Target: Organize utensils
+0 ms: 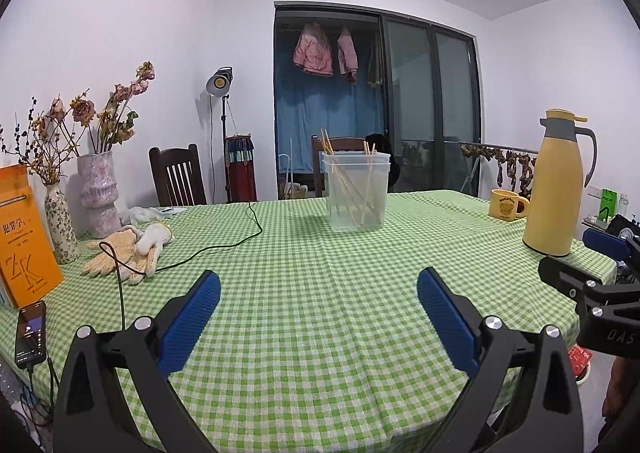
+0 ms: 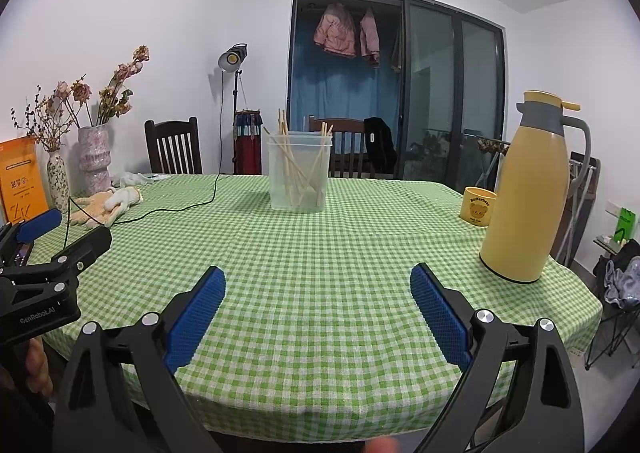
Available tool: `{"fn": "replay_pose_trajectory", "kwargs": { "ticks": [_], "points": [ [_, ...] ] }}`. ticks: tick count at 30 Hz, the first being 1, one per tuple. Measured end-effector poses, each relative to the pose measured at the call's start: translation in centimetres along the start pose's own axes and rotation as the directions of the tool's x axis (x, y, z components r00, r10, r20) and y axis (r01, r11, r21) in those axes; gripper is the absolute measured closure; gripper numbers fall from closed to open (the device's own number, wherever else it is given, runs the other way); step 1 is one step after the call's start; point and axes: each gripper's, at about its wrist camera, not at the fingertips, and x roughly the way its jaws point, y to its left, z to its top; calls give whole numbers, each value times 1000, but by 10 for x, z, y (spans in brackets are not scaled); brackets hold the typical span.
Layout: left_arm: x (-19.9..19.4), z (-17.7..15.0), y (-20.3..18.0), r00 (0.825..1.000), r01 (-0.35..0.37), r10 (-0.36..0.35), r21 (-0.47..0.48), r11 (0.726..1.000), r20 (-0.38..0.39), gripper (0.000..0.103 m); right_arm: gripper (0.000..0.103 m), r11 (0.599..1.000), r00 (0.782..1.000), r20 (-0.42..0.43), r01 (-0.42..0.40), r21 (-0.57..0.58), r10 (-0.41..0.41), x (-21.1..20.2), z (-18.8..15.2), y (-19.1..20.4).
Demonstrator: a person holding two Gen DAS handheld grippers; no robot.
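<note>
Chopsticks (image 1: 352,185), thin pale wooden sticks, stand leaning at angles inside a clear plastic tub (image 1: 357,193) with squarish walls, which sits toward the far edge of the table. In the left wrist view the left gripper (image 1: 319,293) hangs released over the near part of the table (image 1: 312,293), its blue ribbed pads spread wide with nothing between them. A green-and-white gingham cloth covers the table, slightly creased. Along the left edge lie knitted work gloves (image 1: 128,251), a dark cable, a phone (image 1: 30,333), an orange book (image 1: 22,237), and two vases of dried flowers (image 1: 98,193). Near the right edge stand a smooth yellow thermos jug (image 1: 554,185) and a yellow mug (image 1: 507,204). The black body of the other gripper pokes in at the right.

In the right wrist view the right gripper (image 2: 318,289) is likewise released, pads wide apart above the near edge and empty. The tub (image 2: 299,173) with its chopsticks (image 2: 290,169) stands straight ahead, well apart from the fingers. The jug (image 2: 528,193) rises near the right corner, the mug (image 2: 477,208) just beside it. Behind, white walls, wooden chairs (image 2: 173,151), a studio lamp (image 2: 233,59) and dark glass sliding doors with pink jackets hanging.
</note>
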Motion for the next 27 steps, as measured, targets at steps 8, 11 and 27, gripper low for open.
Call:
{"fn": "replay_pose_trajectory", "kwargs": {
  "ticks": [8,11,27],
  "points": [
    [-1,0,0,1000,-3,3,1,1000,5,7,13,1000,1000,2,10,-1,-10,0,-1,-1],
    [-2,0,0,1000,-1,1,-4,1000,2,7,13,1000,1000,8,16,-22,-16,-1,-3,3],
    [-2,-1,1,1000,-11,11,-17,1000,-7,7,13,1000,1000,-5,10,0,-10,1,-1,-1]
  ]
}}
